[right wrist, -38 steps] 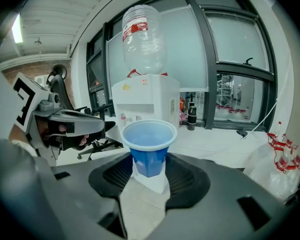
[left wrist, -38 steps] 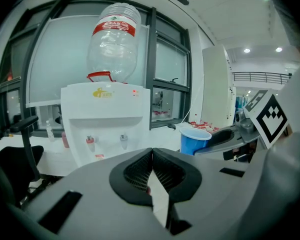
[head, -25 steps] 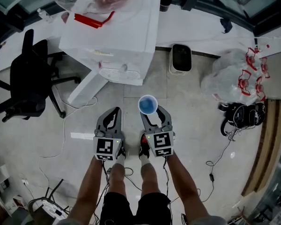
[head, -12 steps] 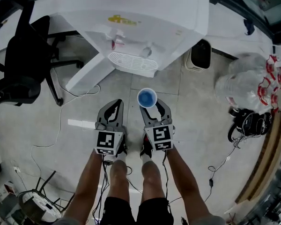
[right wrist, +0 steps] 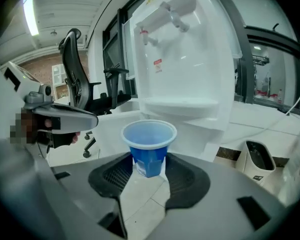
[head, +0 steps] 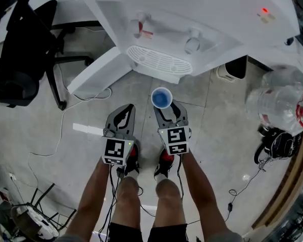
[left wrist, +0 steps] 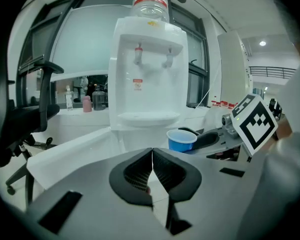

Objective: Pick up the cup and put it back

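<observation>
A blue paper cup stands upright between the pads of my right gripper, which is shut on its lower part. The cup looks empty and hangs over the floor, just in front of the white water dispenser and below its drip tray. My left gripper hangs beside the right one, jaws shut with their tips touching and nothing between them. The dispenser's two taps are above the tray.
A black office chair stands at the left. A clear plastic bag of bottles and a small bin sit at the right. Cables trail over the grey tiled floor. The person's legs and shoes are below the grippers.
Both grippers have sunk and come closer to the dispenser, which now fills the top of the head view. The cup stays held in the right gripper.
</observation>
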The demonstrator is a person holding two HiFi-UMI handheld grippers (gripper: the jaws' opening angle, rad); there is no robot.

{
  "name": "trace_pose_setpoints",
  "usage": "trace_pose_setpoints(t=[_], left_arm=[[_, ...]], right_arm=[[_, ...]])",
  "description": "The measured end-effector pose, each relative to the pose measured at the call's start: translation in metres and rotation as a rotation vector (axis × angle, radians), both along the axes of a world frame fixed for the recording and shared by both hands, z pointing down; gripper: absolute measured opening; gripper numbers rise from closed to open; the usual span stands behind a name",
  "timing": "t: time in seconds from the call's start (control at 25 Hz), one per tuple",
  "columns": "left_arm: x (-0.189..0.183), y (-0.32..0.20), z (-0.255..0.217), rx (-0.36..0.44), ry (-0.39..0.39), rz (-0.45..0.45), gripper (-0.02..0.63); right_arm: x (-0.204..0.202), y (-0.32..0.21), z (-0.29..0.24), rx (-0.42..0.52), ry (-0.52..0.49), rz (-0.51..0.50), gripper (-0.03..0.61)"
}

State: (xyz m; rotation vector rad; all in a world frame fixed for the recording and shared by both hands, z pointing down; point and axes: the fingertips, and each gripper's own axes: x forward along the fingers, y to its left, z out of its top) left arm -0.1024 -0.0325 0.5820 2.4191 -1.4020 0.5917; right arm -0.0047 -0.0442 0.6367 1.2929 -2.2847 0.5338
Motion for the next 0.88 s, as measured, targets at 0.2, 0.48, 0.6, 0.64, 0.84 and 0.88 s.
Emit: trace_pose_setpoints(t=[0.2,0.48,0.6,0.64,0.84,0.88], left_arm=[[-0.014,-0.014,0.044,0.015,-0.008,-0.027,0.025],[-0.026,-0.041,0.099,0.042,-0.008,-0.063,0.025],[-0.031,-0.048,0.115,0.048,-0.001,-0.078,0.025],[-0.032,-0.05,0.12,0.05,-0.002,-0.08,0.025],[-0.044,-0.059,0.141,0.059,-0.014,-0.093,0.025],[-0.046,-0.06,0.144,0.06,-0.016,-0.098,0.025]], right_arm=[[-0.006,-0.025,0.047,0.005,-0.003,-0.018,0.207],[-0.016,-0.068,0.113,0.027,0.014,-0.035,0.207],[-0.02,-0.083,0.133,0.032,0.011,-0.034,0.209],[-0.022,-0.088,0.14,0.033,0.009,-0.037,0.209],[-0.033,-0.116,0.167,0.042,0.002,-0.041,0.21],[-0.034,-0.122,0.171,0.044,-0.001,-0.035,0.21]])
